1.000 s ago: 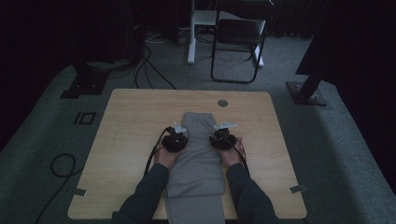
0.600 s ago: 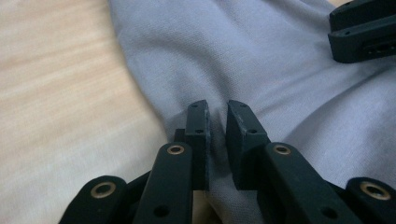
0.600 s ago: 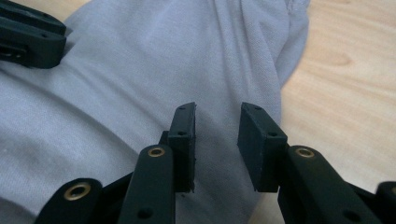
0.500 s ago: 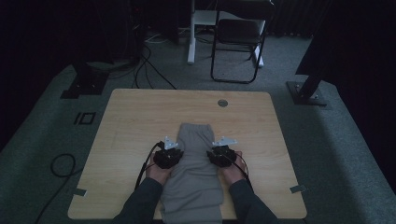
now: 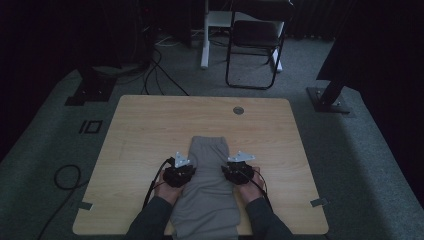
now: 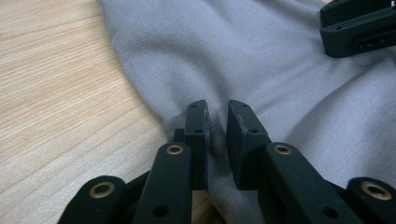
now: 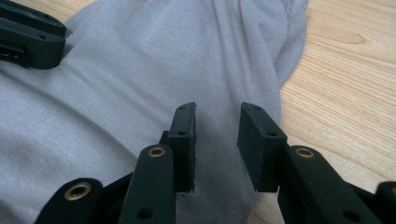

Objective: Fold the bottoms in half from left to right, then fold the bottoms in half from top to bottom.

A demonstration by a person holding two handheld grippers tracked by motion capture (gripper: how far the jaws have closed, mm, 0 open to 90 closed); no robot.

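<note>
The counter (image 5: 150, 130) has a light wooden top with rounded corners and stands on a grey carpet floor (image 5: 370, 165). A small round grey cap (image 5: 238, 110) sits near its far edge. A grey cloth (image 5: 207, 190) lies on the near middle and reaches over the near edge.

Dim high view, bright sharp close-ups.

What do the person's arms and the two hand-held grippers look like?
Dark long sleeves cover both forearms. The left hand-held gripper and right hand-held gripper are black, with blocky rectangular pads, brass-ringed pivot holes, a grey three-cornered plate on top and a black trailing cable.
</note>
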